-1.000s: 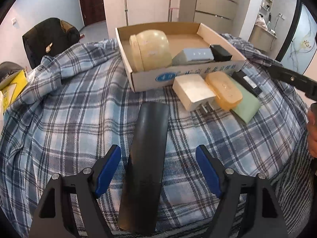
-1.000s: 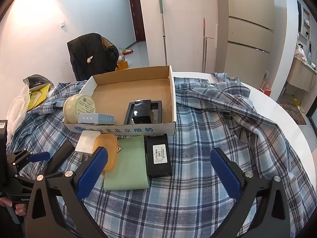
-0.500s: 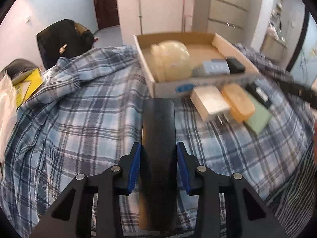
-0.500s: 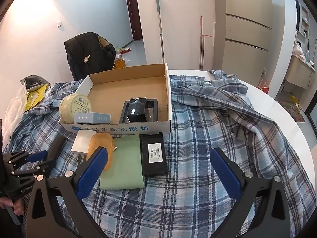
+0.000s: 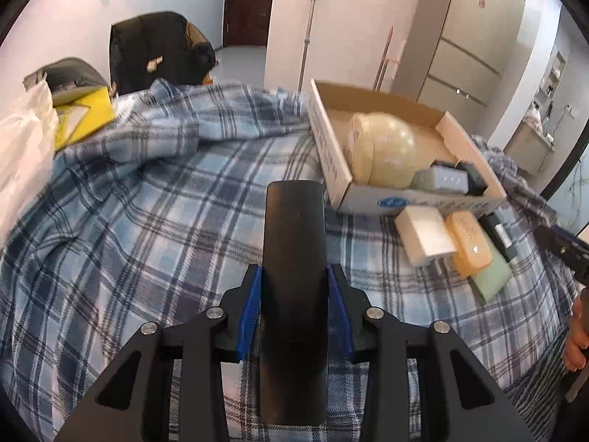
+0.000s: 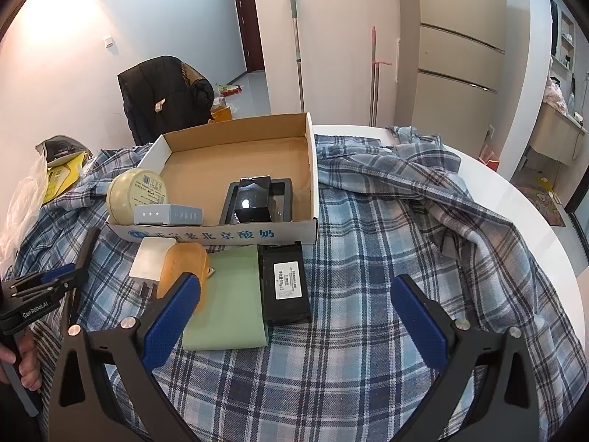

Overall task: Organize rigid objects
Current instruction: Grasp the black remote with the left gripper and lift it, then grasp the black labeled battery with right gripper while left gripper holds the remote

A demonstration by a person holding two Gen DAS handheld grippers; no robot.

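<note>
My left gripper (image 5: 294, 294) is shut on a long black bar (image 5: 293, 258) and holds it lifted above the plaid cloth, pointing away from me; it also shows in the right wrist view (image 6: 79, 269). The cardboard box (image 6: 235, 234) holds a cream round tin (image 6: 136, 195), a small blue-grey box (image 6: 167, 214) and a black tray with a black block (image 6: 254, 202). In front of the box lie a white charger (image 6: 151, 263), an orange case (image 6: 182, 269), a green pad (image 6: 230, 298) and a black battery pack (image 6: 287, 281). My right gripper (image 6: 294, 316) is open and empty above the cloth.
A plaid shirt (image 6: 405, 221) covers the round white table (image 6: 533, 221). A chair with a black jacket (image 6: 165, 95) stands behind. A yellow box and a plastic bag (image 5: 33, 136) sit at the left.
My left gripper closed on the black bar and raised it off the cloth, swinging left so the box now sits to the right. The right gripper moved slightly.
</note>
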